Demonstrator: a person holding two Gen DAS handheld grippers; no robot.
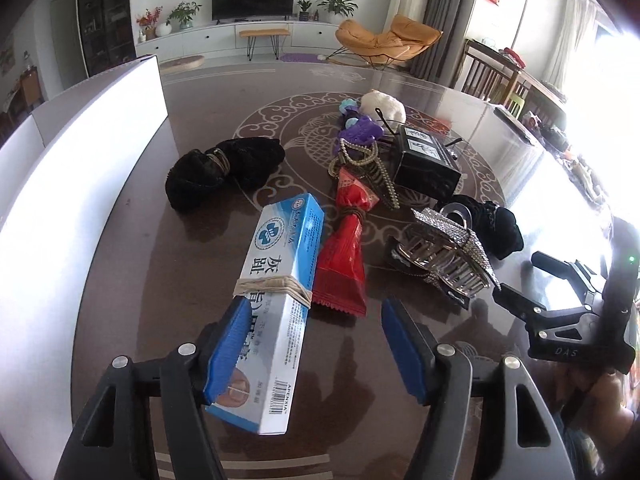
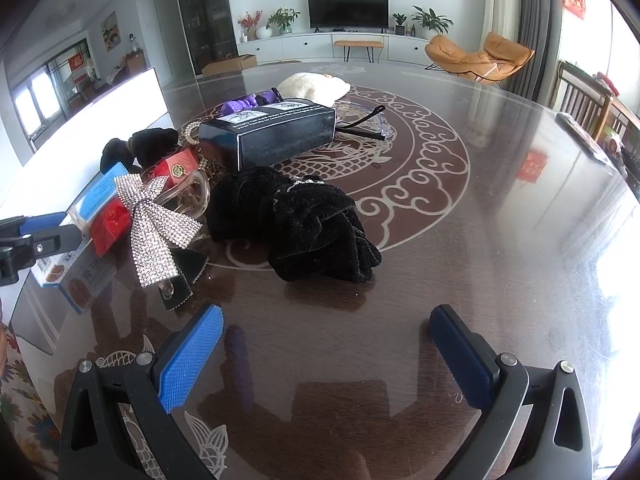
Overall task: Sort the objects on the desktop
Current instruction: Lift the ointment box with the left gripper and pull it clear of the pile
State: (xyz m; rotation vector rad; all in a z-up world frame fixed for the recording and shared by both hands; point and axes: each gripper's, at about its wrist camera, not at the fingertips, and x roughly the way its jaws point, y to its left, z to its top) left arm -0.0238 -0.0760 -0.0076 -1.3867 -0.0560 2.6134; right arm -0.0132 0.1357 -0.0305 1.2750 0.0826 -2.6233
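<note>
My left gripper (image 1: 316, 344) is open, its jaws on either side of the near end of a blue and white medicine box (image 1: 276, 304) bound with a rubber band; the left pad (image 1: 224, 352) is close against the box. A red packet (image 1: 344, 256) lies just right of it. A rhinestone bow hair clip (image 1: 452, 248) and a black scrunchie (image 1: 492, 224) lie further right. My right gripper (image 2: 326, 356) is open and empty above bare table, just short of the black scrunchie (image 2: 304, 224) and the rhinestone bow clip (image 2: 160, 228).
A white storage box (image 1: 80, 168) stands along the left of the dark glass-topped table (image 1: 192, 280). A second black scrunchie (image 1: 224, 172), a black carton (image 1: 424, 160), a purple clip (image 1: 360, 130), a pearl string, clear glasses (image 2: 364, 124) and a cream pouch (image 2: 316, 88) lie further back.
</note>
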